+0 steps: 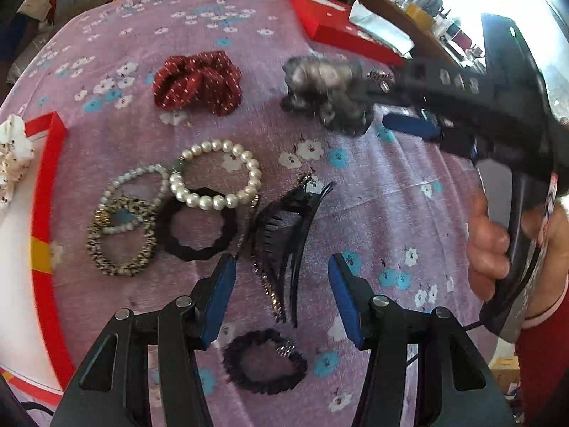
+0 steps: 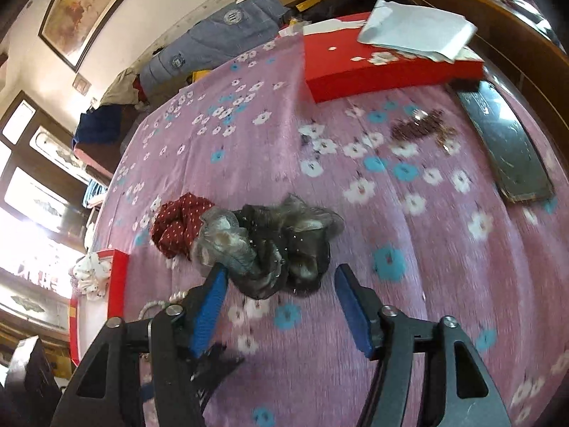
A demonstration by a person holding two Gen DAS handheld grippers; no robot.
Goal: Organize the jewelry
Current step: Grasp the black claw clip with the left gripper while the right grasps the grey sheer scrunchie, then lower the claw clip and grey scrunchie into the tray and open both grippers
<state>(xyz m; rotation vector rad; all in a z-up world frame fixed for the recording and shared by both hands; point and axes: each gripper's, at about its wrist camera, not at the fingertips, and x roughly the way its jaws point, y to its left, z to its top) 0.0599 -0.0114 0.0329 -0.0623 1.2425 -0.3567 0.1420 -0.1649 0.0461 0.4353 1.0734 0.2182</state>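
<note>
Left gripper (image 1: 281,277): two black angular fingers faced with blue pads (image 1: 220,299), round silver screw heads at the pivots, triangular cut-outs in the black linkage arms. Right gripper (image 2: 281,299): same build, black fingers with blue pads (image 2: 355,313), silver screws at the joints, triangular openings lower down. Seen from the left wrist view, long black body on the right gripper with a row of pale hexagonal fasteners, a small coiled spring near its front, a tiny green light on the housing, a thin black cable trailing beneath the handle. Right hand (image 1: 490,245) wrapped round a black handle; red sleeve (image 1: 540,356) with pale pink cuff.
</note>
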